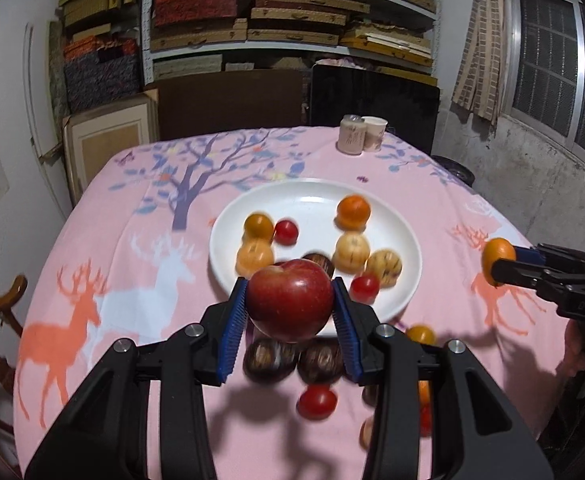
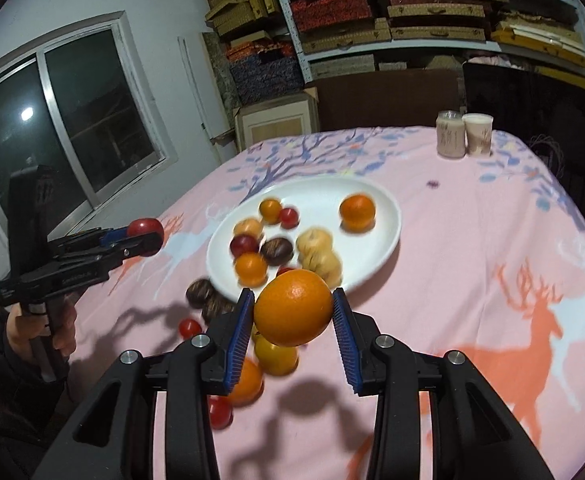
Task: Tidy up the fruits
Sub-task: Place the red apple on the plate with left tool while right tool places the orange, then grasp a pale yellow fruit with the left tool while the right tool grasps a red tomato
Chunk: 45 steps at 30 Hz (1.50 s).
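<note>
Both fruits gripped centre-frame: round red apple (image 1: 290,300) clamped in left gripper (image 1: 291,312), glossy orange (image 2: 293,307) in right gripper (image 2: 293,316), above white plate (image 1: 406,236). Firm, smooth, probably slippery; best pinched across widest middle.

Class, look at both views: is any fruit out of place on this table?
Yes. Several fruits lie loose on the cloth in front of the plate, not on it. The left gripper holds an apple and the right gripper an orange, both lifted.
</note>
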Available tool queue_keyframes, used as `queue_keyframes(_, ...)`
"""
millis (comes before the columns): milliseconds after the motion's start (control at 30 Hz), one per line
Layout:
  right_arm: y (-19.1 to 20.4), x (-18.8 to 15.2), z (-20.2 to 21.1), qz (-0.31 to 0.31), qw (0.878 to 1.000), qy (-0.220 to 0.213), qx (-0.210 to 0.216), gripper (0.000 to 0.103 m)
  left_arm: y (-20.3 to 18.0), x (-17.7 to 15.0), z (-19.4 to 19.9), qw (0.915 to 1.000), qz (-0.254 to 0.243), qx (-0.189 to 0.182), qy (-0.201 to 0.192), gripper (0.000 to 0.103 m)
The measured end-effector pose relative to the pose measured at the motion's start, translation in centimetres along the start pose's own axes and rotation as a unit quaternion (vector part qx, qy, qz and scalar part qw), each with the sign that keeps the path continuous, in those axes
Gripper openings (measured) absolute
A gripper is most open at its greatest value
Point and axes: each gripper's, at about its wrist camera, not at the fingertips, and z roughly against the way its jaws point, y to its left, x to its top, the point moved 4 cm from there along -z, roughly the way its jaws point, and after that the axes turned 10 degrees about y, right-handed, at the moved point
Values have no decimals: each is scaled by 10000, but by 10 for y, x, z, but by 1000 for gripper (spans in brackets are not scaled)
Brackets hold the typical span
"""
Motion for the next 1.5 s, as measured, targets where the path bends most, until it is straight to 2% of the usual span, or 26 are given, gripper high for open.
queue_keyframes(100,-7,31,-10,-31,10000,-39,-69,40,-6,33,-18,9999,-121,3,71,41)
queue_keyframes(233,-18,66,-43,-30,9996,113,-253,40,-9,66,-66,9988,-99,-167,443,41)
queue_keyframes(467,-44,83,-109,-211,9973,619,-337,41,-17,77,-142,9944,-100,-186,1037,41)
queue_keyframes(500,-44,82,-115,-179,9970,674,-348,45,-18,75,-148,9934,-119,-181,1125,41)
queue_keyframes(533,-44,82,-117,-149,9970,656,-388,56,-18,74,-151,9927,-111,-174,1190,44)
queue_keyframes(567,-44,81,-116,-148,9974,595,-384,57,-16,73,-151,9929,-84,-173,1175,58)
queue_keyframes(633,-41,78,-112,-112,9977,567,-344,57,-9,73,-138,9954,35,-140,943,72)
queue_keyframes(733,-36,71,-95,-65,9984,444,-339,57,0,69,-112,9971,182,-217,713,75)
queue_keyframes(867,-26,48,-64,-73,9989,355,-313,57,-1,44,-72,9985,58,-183,521,79)
queue_keyframes(1033,-7,-8,-33,-78,9988,445,-180,58,-29,-29,-32,9965,-591,-136,581,81)
queue_keyframes(1200,7,-68,-18,-88,9975,680,-195,58,-59,-100,-19,9903,-1079,-132,863,81)
queue_keyframes(1333,9,-92,-9,-192,9968,718,-307,58,-69,-118,-25,9903,-1060,12,902,81)
queue_keyframes(1400,11,-98,-5,-236,9968,714,-287,58,-71,-119,-33,9909,-976,-26,925,77)
queue_keyframes(1467,14,-102,-1,-198,9970,685,-308,58,-76,-120,-48,9888,-1029,17,1083,62)
queue_keyframes(1500,15,-104,2,-181,9970,672,-325,58,-78,-121,-53,9881,-1019,-16,1149,60)
